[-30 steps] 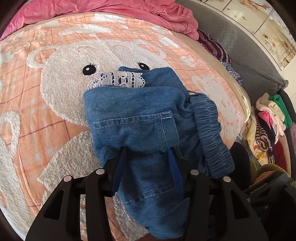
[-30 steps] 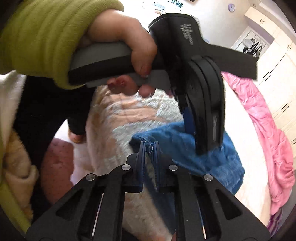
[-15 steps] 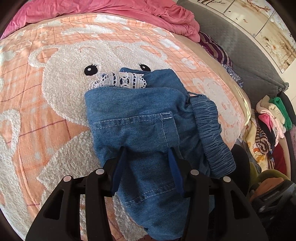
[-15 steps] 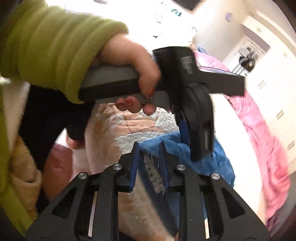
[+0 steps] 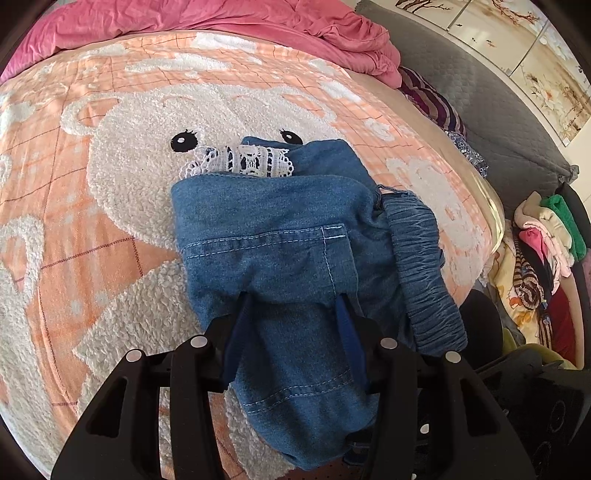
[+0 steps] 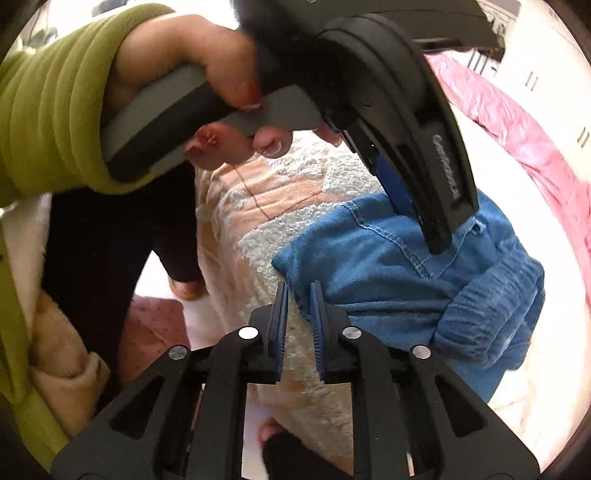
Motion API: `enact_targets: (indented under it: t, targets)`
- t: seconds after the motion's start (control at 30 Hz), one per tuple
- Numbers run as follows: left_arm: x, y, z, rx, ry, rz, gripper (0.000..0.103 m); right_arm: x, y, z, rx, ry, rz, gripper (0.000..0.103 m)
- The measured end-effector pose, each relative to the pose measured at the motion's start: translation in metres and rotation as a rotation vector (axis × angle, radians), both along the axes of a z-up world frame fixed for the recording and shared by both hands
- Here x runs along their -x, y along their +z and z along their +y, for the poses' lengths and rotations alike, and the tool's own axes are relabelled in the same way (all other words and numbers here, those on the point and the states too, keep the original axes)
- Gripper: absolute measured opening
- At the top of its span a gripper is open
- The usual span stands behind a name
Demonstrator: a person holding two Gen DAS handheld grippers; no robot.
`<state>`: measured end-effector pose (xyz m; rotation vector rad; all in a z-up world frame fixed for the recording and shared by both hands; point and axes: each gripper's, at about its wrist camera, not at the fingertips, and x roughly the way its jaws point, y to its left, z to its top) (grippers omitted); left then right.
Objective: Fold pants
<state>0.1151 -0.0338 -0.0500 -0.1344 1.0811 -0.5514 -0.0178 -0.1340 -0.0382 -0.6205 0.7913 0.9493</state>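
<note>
The blue denim pants lie folded in a bundle on the peach bear blanket, with white lace trim at the far edge and the elastic waistband on the right. My left gripper is open, its fingers hovering over the near part of the pants with denim between them. In the right wrist view the pants show too. My right gripper is slightly open and empty, just off the pants' corner. The left gripper hangs over the pants.
A pink duvet is bunched at the back of the bed. A pile of clothes sits off the bed's right edge. The person's green sleeve and hand fill the upper left of the right wrist view.
My right gripper has opened, let go of the pants' corner and drawn back a little. The left gripper stays open over the pants, almost unmoved.
</note>
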Motion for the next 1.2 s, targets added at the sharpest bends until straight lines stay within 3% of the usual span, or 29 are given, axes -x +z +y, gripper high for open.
enact_targets:
  t: [0.17, 0.33, 0.4, 0.57, 0.63, 0.77, 0.9, 1.2]
  targets:
    - [0.001, 0.000, -0.002, -0.010, 0.005, -0.007, 0.046, 0.005, 0.030, -0.016, -0.121, -0.035, 0.078, 0.016]
    - [0.001, 0.000, -0.001, -0.010, 0.010, -0.009, 0.046, -0.001, 0.059, -0.032, -0.245, -0.090, 0.090, 0.024]
    - [0.002, -0.001, -0.002, -0.011, 0.014, -0.011, 0.046, -0.012, 0.061, -0.038, -0.253, -0.157, 0.114, 0.033]
    - [0.005, 0.000, -0.003, -0.021, 0.017, -0.018, 0.046, -0.038, 0.034, -0.049, -0.197, -0.299, 0.256, 0.033]
    - [0.005, 0.000, -0.004, -0.028, 0.017, -0.022, 0.046, -0.042, 0.028, -0.056, -0.234, -0.335, 0.310, 0.033]
    - [0.004, -0.001, -0.005, -0.032, 0.023, -0.026, 0.046, -0.038, 0.027, -0.058, -0.236, -0.337, 0.308, 0.035]
    - [0.011, 0.007, -0.006, -0.037, 0.047, -0.050, 0.049, -0.031, 0.020, -0.050, -0.248, -0.330, 0.292, 0.048]
    - [0.023, 0.022, 0.001, -0.029, 0.078, -0.082, 0.054, -0.018, 0.040, -0.065, -0.291, -0.343, 0.256, 0.055]
